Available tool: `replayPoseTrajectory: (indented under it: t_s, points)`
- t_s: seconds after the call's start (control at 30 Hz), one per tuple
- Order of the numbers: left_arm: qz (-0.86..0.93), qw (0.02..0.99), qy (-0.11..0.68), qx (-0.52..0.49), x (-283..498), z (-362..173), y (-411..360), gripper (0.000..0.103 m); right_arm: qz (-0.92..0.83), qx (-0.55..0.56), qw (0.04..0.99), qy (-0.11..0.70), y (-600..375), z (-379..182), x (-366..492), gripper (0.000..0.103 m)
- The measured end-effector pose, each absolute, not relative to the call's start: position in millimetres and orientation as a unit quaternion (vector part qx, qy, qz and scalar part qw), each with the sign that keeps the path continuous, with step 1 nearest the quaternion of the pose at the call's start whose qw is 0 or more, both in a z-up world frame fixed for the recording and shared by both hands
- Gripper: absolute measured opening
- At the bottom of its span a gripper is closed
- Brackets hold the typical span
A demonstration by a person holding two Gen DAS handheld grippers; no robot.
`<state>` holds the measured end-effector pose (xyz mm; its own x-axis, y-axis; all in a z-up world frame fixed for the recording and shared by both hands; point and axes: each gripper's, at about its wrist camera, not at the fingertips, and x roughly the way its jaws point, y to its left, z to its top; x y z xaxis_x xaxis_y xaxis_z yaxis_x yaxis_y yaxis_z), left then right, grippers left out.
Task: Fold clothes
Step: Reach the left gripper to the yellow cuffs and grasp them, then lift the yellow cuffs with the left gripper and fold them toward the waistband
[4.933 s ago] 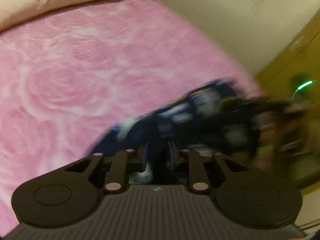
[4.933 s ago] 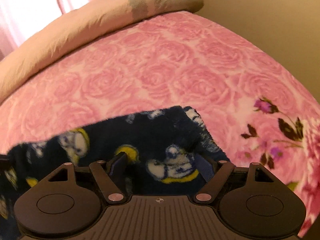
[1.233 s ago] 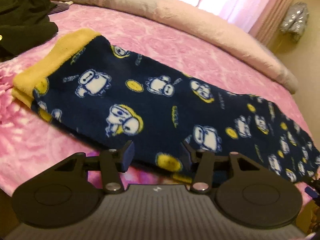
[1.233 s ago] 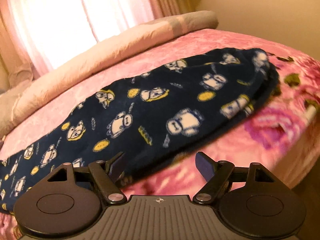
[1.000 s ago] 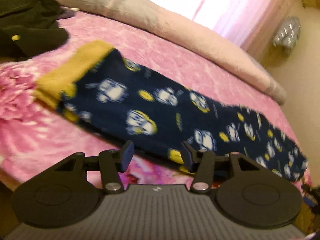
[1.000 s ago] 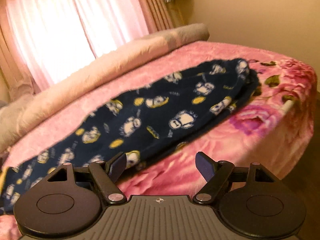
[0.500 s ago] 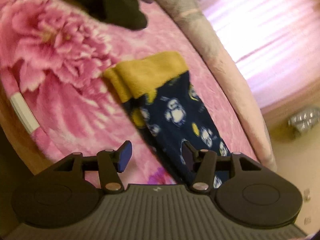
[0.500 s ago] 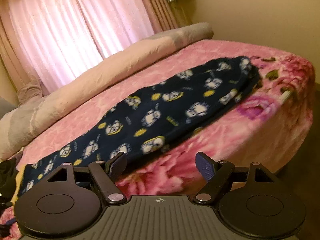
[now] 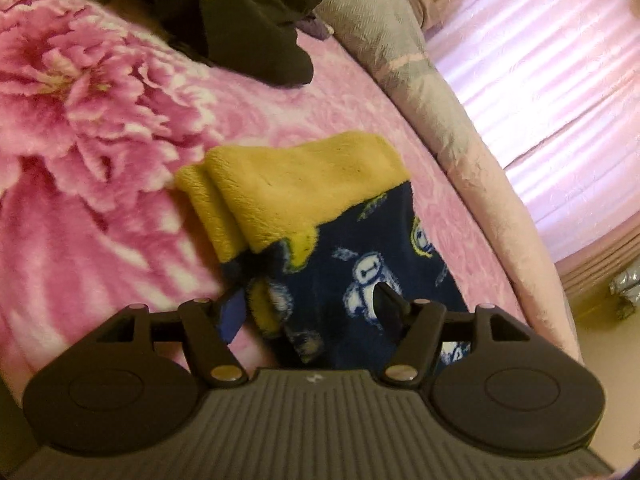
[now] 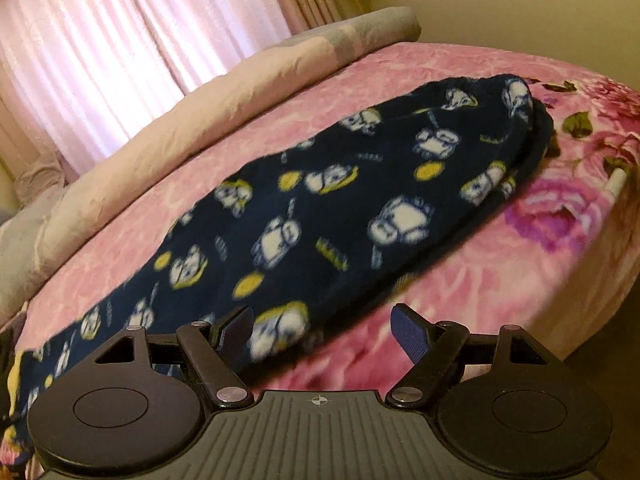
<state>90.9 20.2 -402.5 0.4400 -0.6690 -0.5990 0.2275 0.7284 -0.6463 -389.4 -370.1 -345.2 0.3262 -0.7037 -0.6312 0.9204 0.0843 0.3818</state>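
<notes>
Pink flowery blanket [image 9: 100, 128] covers the bed, and the blue fleece pants [image 10: 320, 216] lie long and flat near its front edge. Their yellow cuff [image 9: 296, 184] points at a black jacket [image 9: 240, 20]. Both the left gripper [image 9: 308, 306] and right gripper [image 10: 322, 328] are spread wide, holding nothing. A rolled quilt [image 10: 192, 128] lies behind, under pink curtains [image 10: 140, 40].
</notes>
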Motion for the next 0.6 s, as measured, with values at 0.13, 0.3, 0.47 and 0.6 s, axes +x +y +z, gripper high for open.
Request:
replayPoseTrajectory:
  t_s: [0.13,0.3,0.47,0.6]
  points:
    - [-0.269,0.805,0.455,-0.267,92.9,-408.1,24.2,0.02,-0.571,0.377,0.716,0.138,-389.1,-349.3,-399.6,0.079]
    - [-0.307,0.828,0.434,-0.178,88.7,-374.1,0.2,0.006,-0.585,0.378,0.706,0.129,-402.8,-352.2,-415.4,0.079]
    - [-0.463,0.831,0.31,0.014,37.4,-291.2,-81.5,0.006,-0.601,0.378,0.695,0.116,-407.0,-352.6,-434.4,0.079]
    - [-0.595,0.766,0.228,0.084,-45.4,-258.5,-148.5,0.006,-0.612,0.378,0.687,0.104,-410.3,-351.8,-448.1,0.079]
